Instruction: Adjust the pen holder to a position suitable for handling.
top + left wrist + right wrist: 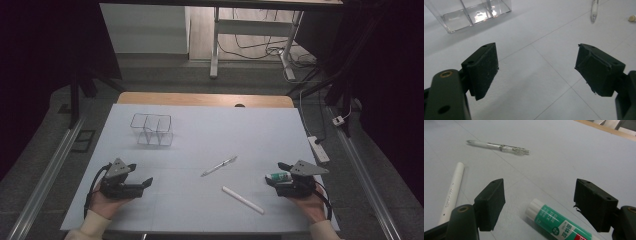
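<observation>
— Low at the right of the high view, what's your right gripper [278,172] doing with that glue stick [278,176]?

— Straddling it. Seen through the right gripper view, the glue stick [559,226] lies flat on the white table [574,157] at the bottom middle of the frame, between my two jaws, and both pads stand well clear of it. So the jaws are spread wide and nothing is pinched yet. I'd say I've lined up that way so one squeeze takes it across its round body.

— And the left gripper [145,184]?

— Low at the left of the high view, resting with my hand on the table, jaws spread just as wide around bare surface. In its own view the clear organizer [471,13] sits in the upper left corner, so I judge that hand is waiting near where things would go.

— Why the organizer?

— It's upright and open-topped with dividers, and appears empty; its compartments look made for stationery.

— What else lies loose?

— A clear pen [219,166] near the middle, and a white pen [243,200] lower down, just left of my right gripper. Both lie flat and apart, easy to take one at a time.
</observation>
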`<move>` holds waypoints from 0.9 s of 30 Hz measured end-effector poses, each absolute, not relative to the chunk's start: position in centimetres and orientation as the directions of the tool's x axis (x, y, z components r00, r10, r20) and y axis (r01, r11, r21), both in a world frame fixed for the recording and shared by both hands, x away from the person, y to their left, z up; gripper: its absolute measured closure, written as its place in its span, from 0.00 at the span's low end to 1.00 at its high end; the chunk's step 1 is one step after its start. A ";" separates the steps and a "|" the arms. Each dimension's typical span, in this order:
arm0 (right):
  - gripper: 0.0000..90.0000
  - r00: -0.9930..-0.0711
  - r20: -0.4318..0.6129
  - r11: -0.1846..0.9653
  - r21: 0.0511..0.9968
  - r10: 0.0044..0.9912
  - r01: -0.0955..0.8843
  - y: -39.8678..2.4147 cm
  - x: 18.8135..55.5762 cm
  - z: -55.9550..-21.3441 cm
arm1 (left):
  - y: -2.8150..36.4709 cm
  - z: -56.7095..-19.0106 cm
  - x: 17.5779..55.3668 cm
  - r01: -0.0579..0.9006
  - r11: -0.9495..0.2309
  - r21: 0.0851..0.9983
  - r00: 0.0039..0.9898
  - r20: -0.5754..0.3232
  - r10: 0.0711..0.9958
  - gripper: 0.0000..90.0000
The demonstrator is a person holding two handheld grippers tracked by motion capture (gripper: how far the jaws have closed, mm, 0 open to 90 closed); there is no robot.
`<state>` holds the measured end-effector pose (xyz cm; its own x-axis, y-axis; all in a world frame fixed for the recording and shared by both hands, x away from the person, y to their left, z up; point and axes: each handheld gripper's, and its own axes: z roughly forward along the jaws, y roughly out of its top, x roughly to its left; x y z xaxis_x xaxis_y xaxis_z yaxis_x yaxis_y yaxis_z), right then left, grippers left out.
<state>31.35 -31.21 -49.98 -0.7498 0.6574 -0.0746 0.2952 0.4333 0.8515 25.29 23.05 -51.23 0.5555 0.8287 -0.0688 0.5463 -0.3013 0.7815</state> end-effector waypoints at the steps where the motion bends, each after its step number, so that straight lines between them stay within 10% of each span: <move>1: 0.27 -0.750 -0.078 0.436 0.850 0.657 0.294 -31.2 31.3 -50.0 | 23.1 -51.2 25.3 0.547 -0.301 0.781 0.554 -0.068 0.830 0.21; 27: 0.29 -0.747 -0.060 0.422 0.853 0.662 0.306 -31.0 31.3 -50.0 | 23.4 -50.6 25.9 0.547 -0.284 0.788 0.555 -0.087 0.827 0.23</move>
